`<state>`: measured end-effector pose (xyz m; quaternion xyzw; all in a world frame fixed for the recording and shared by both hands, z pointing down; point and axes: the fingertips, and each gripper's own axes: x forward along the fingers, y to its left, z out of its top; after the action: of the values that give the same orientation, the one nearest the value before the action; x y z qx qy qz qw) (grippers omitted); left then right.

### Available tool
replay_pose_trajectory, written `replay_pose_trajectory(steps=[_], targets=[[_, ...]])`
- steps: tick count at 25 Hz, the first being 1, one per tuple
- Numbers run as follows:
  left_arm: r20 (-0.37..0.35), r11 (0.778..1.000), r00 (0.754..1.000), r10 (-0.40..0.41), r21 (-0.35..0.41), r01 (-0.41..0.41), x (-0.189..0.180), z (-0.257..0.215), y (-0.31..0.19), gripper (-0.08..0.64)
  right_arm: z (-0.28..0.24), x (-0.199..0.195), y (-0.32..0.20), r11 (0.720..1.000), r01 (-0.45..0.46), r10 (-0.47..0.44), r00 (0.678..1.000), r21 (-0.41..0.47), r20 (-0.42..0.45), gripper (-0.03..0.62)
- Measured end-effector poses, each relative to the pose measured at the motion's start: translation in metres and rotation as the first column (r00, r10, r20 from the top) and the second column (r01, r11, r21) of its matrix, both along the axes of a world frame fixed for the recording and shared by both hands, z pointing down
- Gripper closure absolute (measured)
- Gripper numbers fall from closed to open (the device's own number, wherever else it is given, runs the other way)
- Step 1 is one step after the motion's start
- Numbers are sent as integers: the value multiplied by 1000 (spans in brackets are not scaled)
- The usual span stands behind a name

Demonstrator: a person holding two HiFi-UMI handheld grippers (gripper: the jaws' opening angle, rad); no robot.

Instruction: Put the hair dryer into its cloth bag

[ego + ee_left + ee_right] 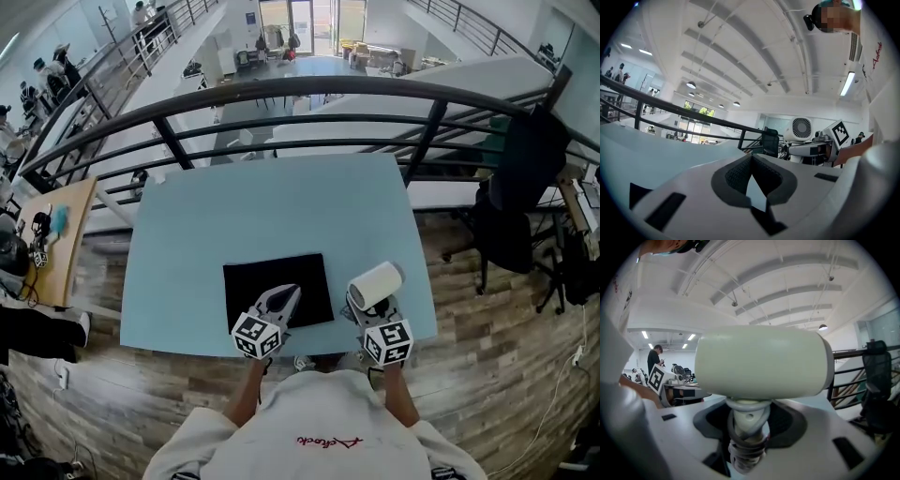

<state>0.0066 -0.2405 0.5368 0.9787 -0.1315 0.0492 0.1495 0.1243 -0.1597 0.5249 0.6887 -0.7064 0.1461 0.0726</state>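
A black cloth bag (272, 281) lies flat on the light blue table (187, 262), near its front edge. My left gripper (289, 294) is over the bag's front right part; in the left gripper view its jaws (751, 161) are pressed together with nothing between them. My right gripper (361, 302) is shut on the handle of a white hair dryer (375, 284), just right of the bag. In the right gripper view the dryer's barrel (759, 362) lies crosswise above the jaws (749, 427), with its cord wound round the handle. The left gripper view shows the dryer's rear grille (801, 128).
A dark metal railing (281, 94) runs behind the table, with a lower floor beyond it. A chair with a dark jacket (520, 187) stands at the right. A wooden desk (56, 244) with small items stands at the left. The person's torso is at the table's front edge.
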Motion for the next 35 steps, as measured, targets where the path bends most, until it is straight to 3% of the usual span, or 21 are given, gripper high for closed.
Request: replay_pose_trajectory(steps=[11,18,35], targets=[[34,982,981,-191,8,191,22,9,-20,554,10,52,-21,992,122,-122,992,-43,-5,376],[85,965,961,-262,-5,264,32,23,-25,554,26,71,-31,977,196,-196,981,-78,12,376],[253,953,936,-246,-112,281,54,107,13,554,89,77,-7,945,260,-244,964,-197,102,376]])
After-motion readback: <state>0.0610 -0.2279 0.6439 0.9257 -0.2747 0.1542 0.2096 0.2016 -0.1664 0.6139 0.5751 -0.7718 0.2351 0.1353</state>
